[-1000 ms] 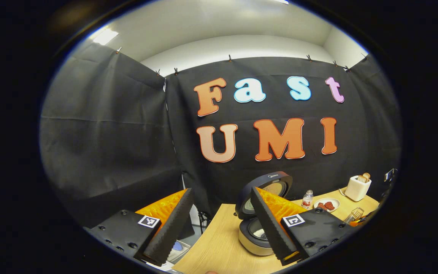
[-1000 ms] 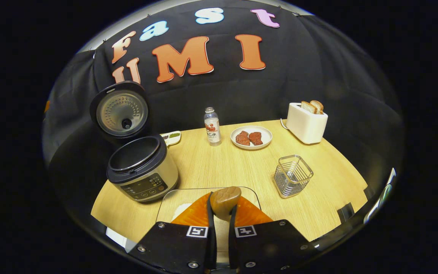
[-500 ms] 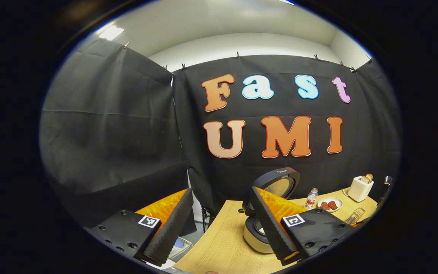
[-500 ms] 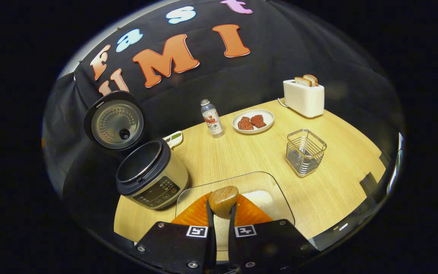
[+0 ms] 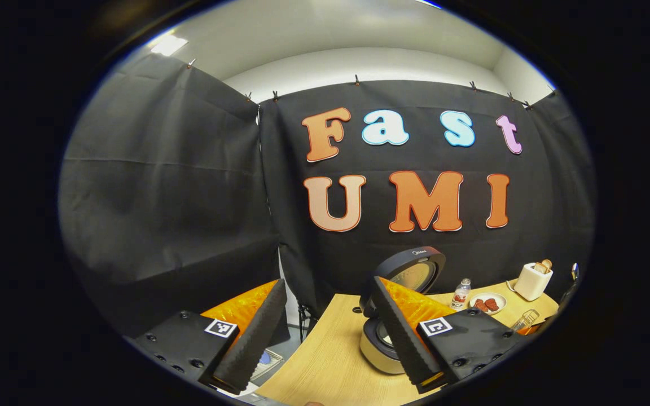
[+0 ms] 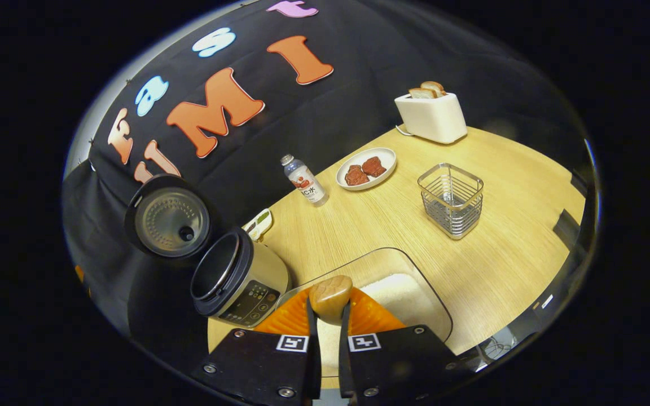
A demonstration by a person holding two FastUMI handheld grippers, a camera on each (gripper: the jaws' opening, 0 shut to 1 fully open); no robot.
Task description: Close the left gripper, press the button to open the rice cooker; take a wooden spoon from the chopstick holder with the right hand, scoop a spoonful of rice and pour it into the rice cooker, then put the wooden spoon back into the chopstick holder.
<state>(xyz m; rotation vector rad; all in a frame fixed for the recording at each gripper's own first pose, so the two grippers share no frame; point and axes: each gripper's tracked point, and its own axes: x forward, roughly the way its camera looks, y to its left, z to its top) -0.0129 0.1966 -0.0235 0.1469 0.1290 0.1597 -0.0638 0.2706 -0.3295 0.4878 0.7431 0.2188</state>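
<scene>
**Spoon gripped over the rice tray, cooker standing open**

Right gripper view, left to right. Black cloth wall behind the table, falling to the far edge of the tabletop. Rice cooker (image 6: 240, 282) at the left front of the light wood table (image 6: 517, 214), lid (image 6: 168, 221) swung up and back, steel underside facing the camera; the dark inner pot lies open. A small pale object with green marks sits just behind the cooker; cannot tell what it is. Clear tray (image 6: 415, 270) at the near centre, white rice (image 6: 401, 293) heaped inside it. Right gripper (image 6: 328, 332) above the tray's near side, both fingers pressed together on the wooden spoon (image 6: 330, 296), whose rounded end juts forward over the tray. Farther back: a small bottle (image 6: 304, 180), then a white plate (image 6: 384, 160) bearing two reddish pieces, then a white toaster (image 6: 431, 115) with two slices of bread standing in it at the far right corner. Wire chopstick holder (image 6: 451, 197) stands upright right of centre, apart from the plate and the tray.

Left gripper view. Black cloth panels clipped along the top, pale wall and ceiling above. Left gripper (image 5: 325, 338) with its fingers spread wide, nothing between them, held off the table's left end; the open cooker sits behind its right-hand finger.
</scene>
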